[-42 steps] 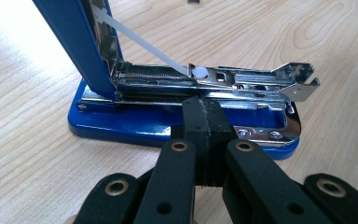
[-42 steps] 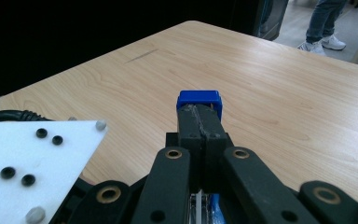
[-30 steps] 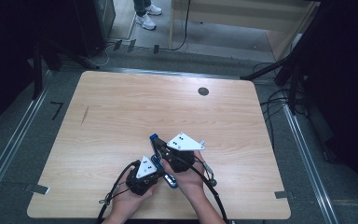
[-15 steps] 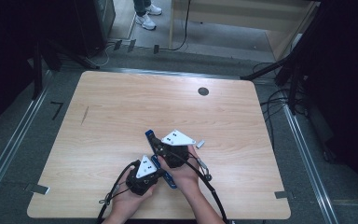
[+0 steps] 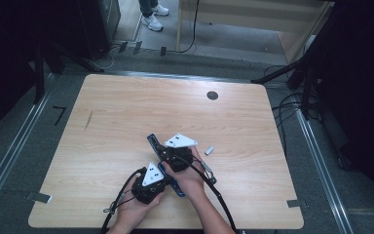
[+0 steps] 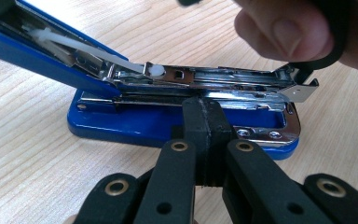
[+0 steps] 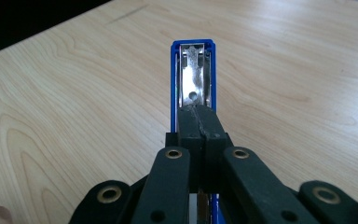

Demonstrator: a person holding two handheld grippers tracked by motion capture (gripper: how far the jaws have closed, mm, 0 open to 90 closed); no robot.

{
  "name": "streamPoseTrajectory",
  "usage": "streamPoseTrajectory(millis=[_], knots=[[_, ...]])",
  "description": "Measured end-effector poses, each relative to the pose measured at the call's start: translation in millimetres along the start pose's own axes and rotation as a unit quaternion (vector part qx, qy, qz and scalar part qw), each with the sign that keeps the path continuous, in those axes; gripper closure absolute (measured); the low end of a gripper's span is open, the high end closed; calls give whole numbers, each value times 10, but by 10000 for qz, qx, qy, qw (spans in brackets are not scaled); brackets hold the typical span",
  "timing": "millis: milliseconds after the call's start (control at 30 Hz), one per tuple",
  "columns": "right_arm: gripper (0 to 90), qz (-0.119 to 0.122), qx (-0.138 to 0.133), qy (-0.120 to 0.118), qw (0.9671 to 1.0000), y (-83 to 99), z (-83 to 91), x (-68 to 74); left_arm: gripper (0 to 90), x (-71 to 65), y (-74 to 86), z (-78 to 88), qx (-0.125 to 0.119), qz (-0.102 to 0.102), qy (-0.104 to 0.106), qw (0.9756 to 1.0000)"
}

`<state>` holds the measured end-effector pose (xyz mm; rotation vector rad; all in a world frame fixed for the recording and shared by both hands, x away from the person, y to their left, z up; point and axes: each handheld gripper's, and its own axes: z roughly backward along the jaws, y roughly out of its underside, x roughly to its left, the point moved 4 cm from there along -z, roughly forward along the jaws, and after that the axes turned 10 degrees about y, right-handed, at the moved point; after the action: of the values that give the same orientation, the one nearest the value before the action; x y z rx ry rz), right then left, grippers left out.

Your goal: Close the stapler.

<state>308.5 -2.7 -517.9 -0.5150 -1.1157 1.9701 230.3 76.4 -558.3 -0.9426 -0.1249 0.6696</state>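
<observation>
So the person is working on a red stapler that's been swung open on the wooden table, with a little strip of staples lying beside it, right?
Not quite: the stapler is blue, not red, as the left gripper view shows plainly. The rest holds: it is swung open on the wooden table, and a small silver strip that looks like staples lies beside it in the high view.

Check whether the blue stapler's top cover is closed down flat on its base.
No: the stapler lies hinged open, its cover lifted away and the metal staple channel exposed.
</observation>
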Motion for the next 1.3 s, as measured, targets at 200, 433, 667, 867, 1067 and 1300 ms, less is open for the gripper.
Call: streamPoseTrajectory(millis=[200,433,667,867,1067,1300], knots=[[900,-13,284,9,9996,1,-81,1,900,1,-1,1,2,-12,-2,10000],[900,-17,631,45,9980,31,-195,7,900,-3,0,1,20,-41,16,10000],[900,-25,752,41,9972,0,-234,9,900,-4,0,0,15,-41,15,10000],[900,-100,562,74,9983,-29,-140,-32,900,-3,0,1,20,-39,17,10000],[900,-117,362,78,9992,-86,-4,-97,900,-1,-1,1,22,-48,19,10000],[892,-139,210,209,9995,-101,136,-230,900,-4,-1,-1,7,-30,23,10000]])
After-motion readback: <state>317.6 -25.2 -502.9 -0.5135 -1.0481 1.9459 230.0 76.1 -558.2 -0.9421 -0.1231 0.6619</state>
